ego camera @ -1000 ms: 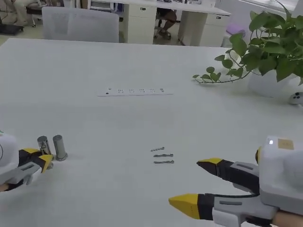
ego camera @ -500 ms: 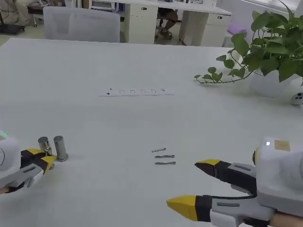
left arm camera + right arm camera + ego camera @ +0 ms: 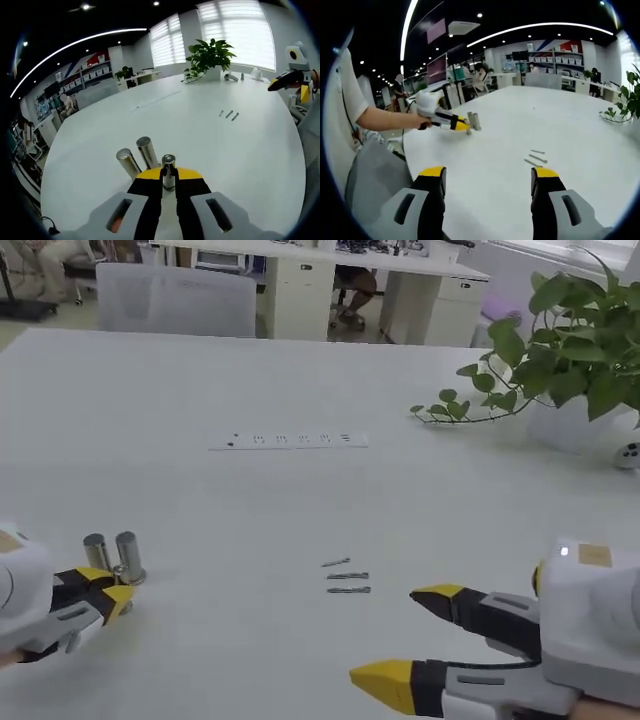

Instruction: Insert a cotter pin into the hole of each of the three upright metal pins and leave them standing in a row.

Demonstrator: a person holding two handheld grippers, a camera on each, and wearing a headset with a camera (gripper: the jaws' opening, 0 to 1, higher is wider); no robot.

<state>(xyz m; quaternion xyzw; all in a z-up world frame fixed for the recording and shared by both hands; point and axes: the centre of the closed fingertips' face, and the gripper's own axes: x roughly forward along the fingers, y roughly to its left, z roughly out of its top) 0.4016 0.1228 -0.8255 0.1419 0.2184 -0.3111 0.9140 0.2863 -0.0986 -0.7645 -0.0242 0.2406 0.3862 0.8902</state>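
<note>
Above white tabletop (image 3: pixel 300 510), left gripper (image 3: pixel 169 173) clamps a metal pin (image 3: pixel 168 162); right gripper (image 3: pixel 489 173) gapes.

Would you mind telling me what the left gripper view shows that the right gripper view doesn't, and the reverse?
Left gripper view: the left gripper shut on one metal pin, seen close, two more pins standing just beyond it. Right gripper view: the right gripper open with nothing between its jaws, and the person's arm carrying the other gripper. Both: three cotter pins lying loose on the white table.
</note>
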